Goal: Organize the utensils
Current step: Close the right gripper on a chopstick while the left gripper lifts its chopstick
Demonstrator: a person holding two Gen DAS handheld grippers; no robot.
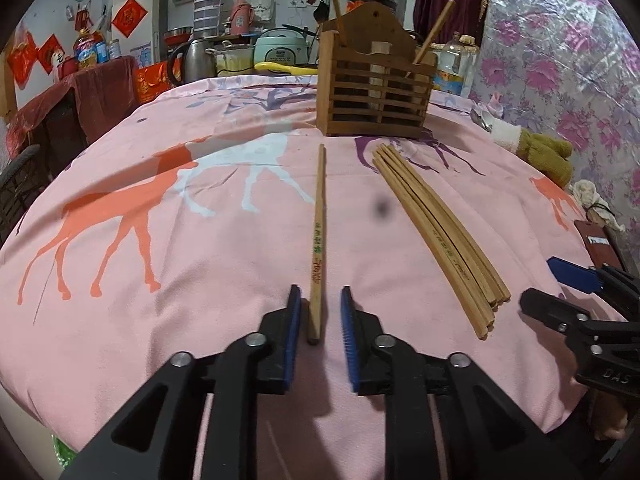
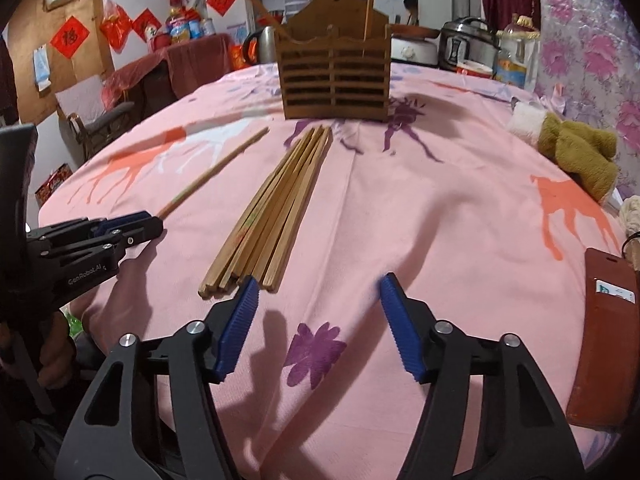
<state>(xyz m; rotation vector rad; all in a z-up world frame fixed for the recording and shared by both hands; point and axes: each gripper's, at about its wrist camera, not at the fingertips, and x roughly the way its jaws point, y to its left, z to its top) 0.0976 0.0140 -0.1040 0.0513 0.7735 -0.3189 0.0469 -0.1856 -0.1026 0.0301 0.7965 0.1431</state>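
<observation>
A wooden slatted utensil holder (image 1: 372, 92) (image 2: 336, 80) stands at the far side of the pink cloth-covered table, with a couple of chopsticks (image 1: 434, 32) upright in it. A single chopstick (image 1: 319, 220) (image 2: 216, 172) lies pointing at the holder. Its near end sits between the pads of my left gripper (image 1: 320, 292) (image 2: 148, 220), with a gap on each side, so the gripper is open. A bundle of several chopsticks (image 1: 436, 232) (image 2: 272, 216) lies to the right. My right gripper (image 2: 316, 280) (image 1: 540, 284) is open over bare cloth, its left fingertip at the bundle's near ends.
A brown and white plush item (image 2: 576, 152) lies at the table's right side. A flat red-brown case (image 2: 600, 340) sits near the right edge. Kettle (image 1: 196, 58), cookers and bottles crowd the space behind the table. A chair (image 2: 104, 120) stands at the left.
</observation>
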